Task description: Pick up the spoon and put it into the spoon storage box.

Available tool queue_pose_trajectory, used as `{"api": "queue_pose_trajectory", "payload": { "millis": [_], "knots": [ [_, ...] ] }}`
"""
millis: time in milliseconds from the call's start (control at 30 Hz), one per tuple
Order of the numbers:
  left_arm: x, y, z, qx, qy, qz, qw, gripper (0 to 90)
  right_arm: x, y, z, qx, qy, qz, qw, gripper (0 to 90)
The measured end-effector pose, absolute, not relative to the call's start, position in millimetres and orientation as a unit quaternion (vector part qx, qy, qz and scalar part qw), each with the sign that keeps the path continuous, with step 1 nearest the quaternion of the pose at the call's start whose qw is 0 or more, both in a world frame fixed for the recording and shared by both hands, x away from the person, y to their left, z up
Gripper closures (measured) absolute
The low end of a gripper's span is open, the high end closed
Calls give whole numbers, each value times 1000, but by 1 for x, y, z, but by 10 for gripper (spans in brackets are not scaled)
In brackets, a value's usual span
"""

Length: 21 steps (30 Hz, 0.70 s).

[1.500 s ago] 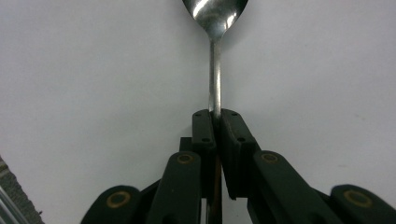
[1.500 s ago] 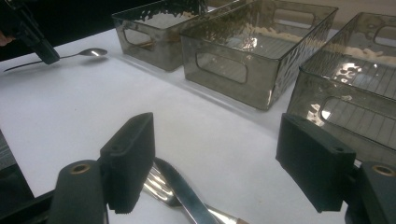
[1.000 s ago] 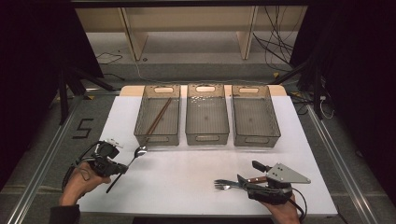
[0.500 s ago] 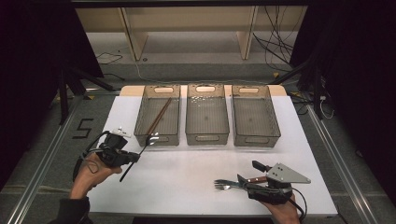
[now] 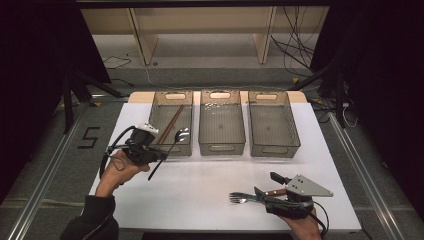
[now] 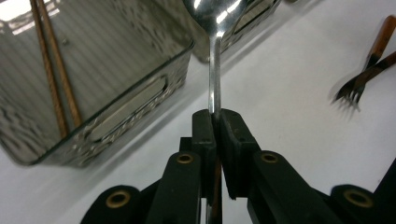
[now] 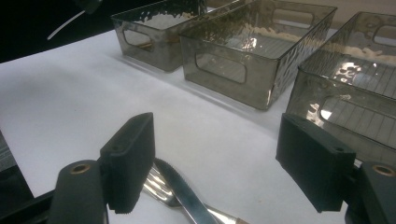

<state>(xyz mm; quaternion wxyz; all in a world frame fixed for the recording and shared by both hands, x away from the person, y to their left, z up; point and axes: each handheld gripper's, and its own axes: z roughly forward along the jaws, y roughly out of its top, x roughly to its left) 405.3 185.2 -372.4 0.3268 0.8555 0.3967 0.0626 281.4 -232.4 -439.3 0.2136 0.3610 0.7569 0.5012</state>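
My left gripper is shut on the thin stem of a metal spoon and holds it off the table. The spoon's bowl hangs over the front rim of the left bin. In the left gripper view both pads pinch the spoon, which points ahead past the bin's front wall. My right gripper rests near the table's front edge with its jaws open. A fork and a knife lie on the white table beneath them. The wooden-handled forks stick out to the left.
Three clear grey bins stand in a row at the back: the left one holds brown chopsticks, then the middle bin and the right bin. The white table stretches between the two hands.
My left gripper has risen and moved right toward the left bin, carrying the spoon, whose bowl now sits over the bin's front rim. The right gripper and the forks have stayed put.
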Motion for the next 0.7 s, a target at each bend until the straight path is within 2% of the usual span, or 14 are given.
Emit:
{"api": "queue_pose_trajectory", "payload": {
  "millis": [700],
  "knots": [
    [437,140,-354,843,382,75,372,841,281,-232,-439,361,757,502,213,287]
  ]
}}
